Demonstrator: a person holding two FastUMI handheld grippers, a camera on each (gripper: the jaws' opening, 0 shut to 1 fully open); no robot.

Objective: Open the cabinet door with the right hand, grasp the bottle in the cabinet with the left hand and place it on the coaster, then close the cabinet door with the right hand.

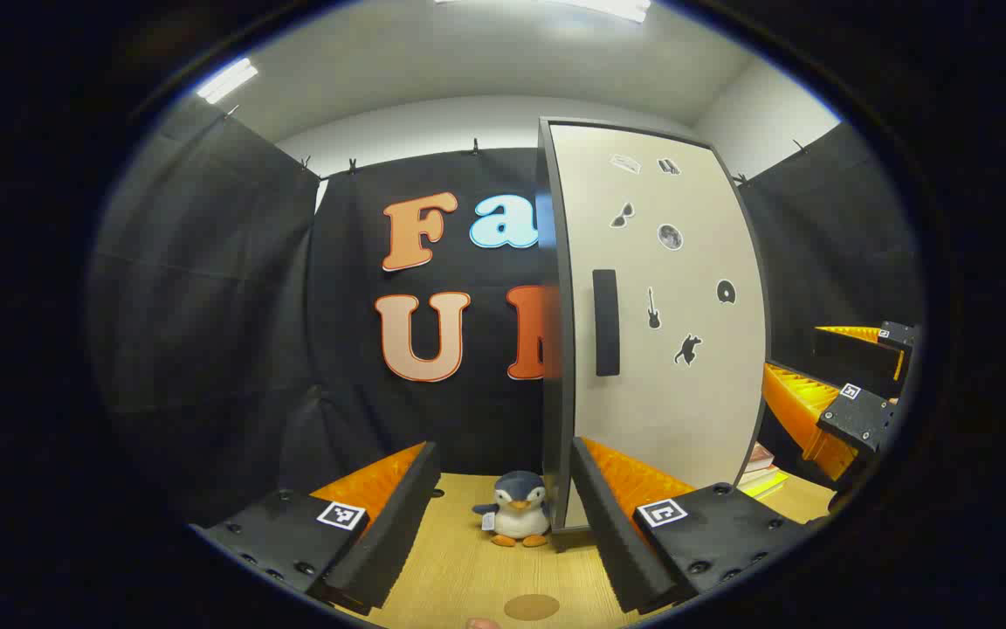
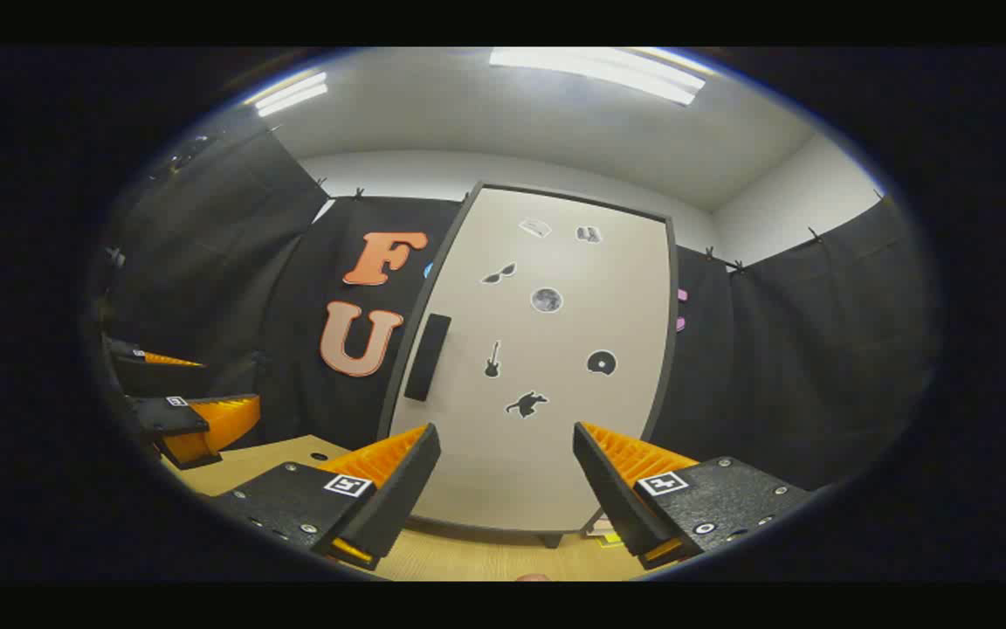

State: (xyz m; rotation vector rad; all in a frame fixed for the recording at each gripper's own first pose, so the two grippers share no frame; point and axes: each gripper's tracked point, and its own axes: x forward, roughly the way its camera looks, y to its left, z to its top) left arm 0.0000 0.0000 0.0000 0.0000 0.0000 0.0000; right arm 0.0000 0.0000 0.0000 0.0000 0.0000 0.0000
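Note:
A tall white cabinet (image 1: 669, 262) stands on the wooden table, its door (image 2: 538, 349) flat against the body and dotted with small stickers. A black vertical handle (image 2: 427, 356) sits near the door's left edge, also seen as the handle (image 1: 606, 321). No bottle can be seen; the cabinet's inside is hidden. A round brown coaster (image 1: 531, 606) lies on the table near me. My left gripper (image 1: 503, 447) is open, held back from the cabinet's left edge. My right gripper (image 2: 506, 432) is open in front of the door, holding nothing. The right gripper (image 1: 852, 384) appears at the far right, the left gripper (image 2: 189, 411) at the far left.
A small plush penguin (image 1: 516, 520) sits on the table (image 1: 459, 568) at the cabinet's left foot, just beyond the coaster. A few books (image 1: 761, 472) lie flat to the right of the cabinet. Black cloth walls close in the booth behind and on both sides.

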